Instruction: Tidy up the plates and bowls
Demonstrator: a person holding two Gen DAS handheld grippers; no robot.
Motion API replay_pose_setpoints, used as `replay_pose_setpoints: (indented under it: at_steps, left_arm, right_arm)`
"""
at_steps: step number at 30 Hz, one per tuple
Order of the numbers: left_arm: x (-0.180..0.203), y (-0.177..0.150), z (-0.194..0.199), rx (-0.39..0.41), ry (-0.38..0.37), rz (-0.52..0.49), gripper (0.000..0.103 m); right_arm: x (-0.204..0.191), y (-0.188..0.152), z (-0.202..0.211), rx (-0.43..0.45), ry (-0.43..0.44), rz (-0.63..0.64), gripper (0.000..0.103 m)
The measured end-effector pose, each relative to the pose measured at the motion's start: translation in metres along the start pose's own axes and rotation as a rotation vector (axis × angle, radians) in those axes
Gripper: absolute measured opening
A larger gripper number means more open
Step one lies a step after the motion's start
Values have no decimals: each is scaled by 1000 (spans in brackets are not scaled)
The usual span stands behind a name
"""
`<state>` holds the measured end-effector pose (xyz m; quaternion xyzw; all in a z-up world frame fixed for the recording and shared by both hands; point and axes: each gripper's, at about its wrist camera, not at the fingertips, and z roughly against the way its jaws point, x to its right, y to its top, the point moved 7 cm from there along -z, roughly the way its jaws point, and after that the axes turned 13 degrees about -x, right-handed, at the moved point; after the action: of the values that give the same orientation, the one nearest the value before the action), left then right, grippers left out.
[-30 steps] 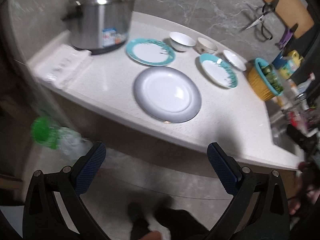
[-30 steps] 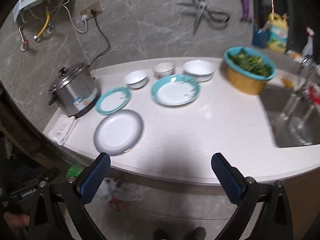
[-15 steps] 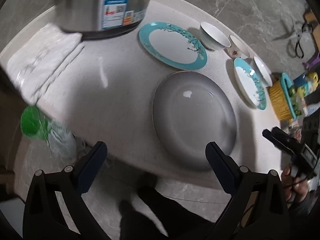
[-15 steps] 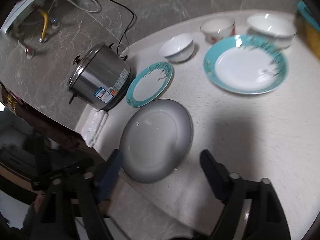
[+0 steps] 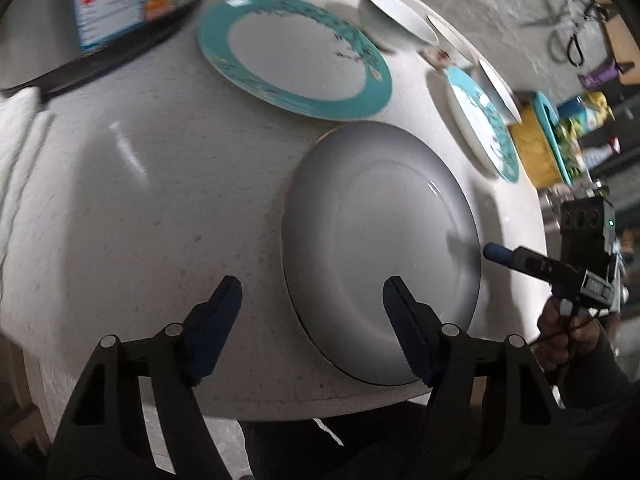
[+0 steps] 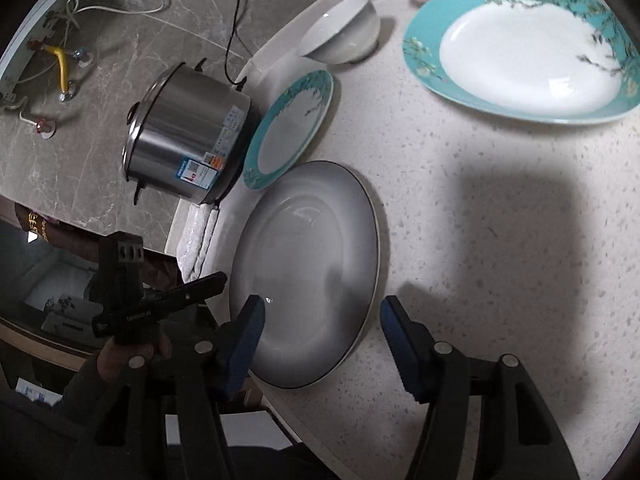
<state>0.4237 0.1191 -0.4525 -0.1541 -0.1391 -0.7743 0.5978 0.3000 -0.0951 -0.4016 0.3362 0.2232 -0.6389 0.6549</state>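
Left wrist view: the left hand-held gripper (image 5: 310,294) is pointing steeply down at the near edge of the surface (image 5: 140,208). Its jaws have just been closing, are standing at a middling gap, and are holding nothing. The grey plate (image 5: 380,248) is lying flat at about 1 o'clock from the gripper's midpoint; the right-side finger is overlapping the plate's near-left rim, while the left-side finger is over bare surface. The rim is crossing the gap, but the pads are not pressing on it. The right hand-held gripper (image 5: 496,252) is coming in at 3 o'clock, its blue tip just beside the plate's right rim. A teal-rimmed plate (image 5: 296,56) is sitting beyond at 12 o'clock, apart from the grey one.

Right wrist view: the right hand-held gripper (image 6: 320,316) is also standing partly open after closing in, empty. The grey plate (image 6: 308,268) is lying straight ahead at 12 o'clock, its near rim falling between the two fingers, still flat on the surface. The left hand-held gripper (image 6: 172,300) is at 9 o'clock, by the plate's far-side rim.

Judgement: both grippers are bracketing the same plate from opposite rims; the right one looks better centred on the edge, the left sits offset. A round plate gives no long axis, so the approach direction is set by whichever rim is nearest.
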Motion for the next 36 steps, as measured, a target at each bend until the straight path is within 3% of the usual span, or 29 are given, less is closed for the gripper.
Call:
replay_pose_setpoints:
  at_steps: [7,16,18,20,21,23,25,26,28,29,36]
  left_arm:
    - [8,32,-12,-34,-95,-66,70]
    - [25,39,-16,-56,-171,-141,70]
    - [27,38,-17,-60,-160,-157,68]
    - [28,39,-17,-60,-108,-164,52]
    - [25,38,-16,-59,-93,-159,49]
    - [18,39,-16,-68,-73,-121,29]
    - [6,35,-15,-78,-59,-96,20]
    - [5,34,-15,-82,-51,-99,20]
    - [8,31,-16,-86,-16,-119,20]
    - [8,31,-16,-89,-11,-116,21]
    - [3,29,-15,-117,15,-90,21]
  right_arm:
    - [10,-1,-15,-16,51,-31,57]
    - [16,11,-15,-48,108,-70,57]
    - [15,13,-16,-61,108,-67,57]
    - [12,14,-18,-73,90,-56,57]
    - [10,15,-20,-83,78,-58,57]
    - [8,17,-21,-92,54,-65,57]
    - [9,18,-21,-104,40,-79,52]
    - [11,18,-21,-111,16,-93,48]
    - [16,19,-21,-128,-41,-129,27]
    - [19,19,-21,-136,-64,-150,24]
    - [17,20,-23,-168,-129,-178,21]
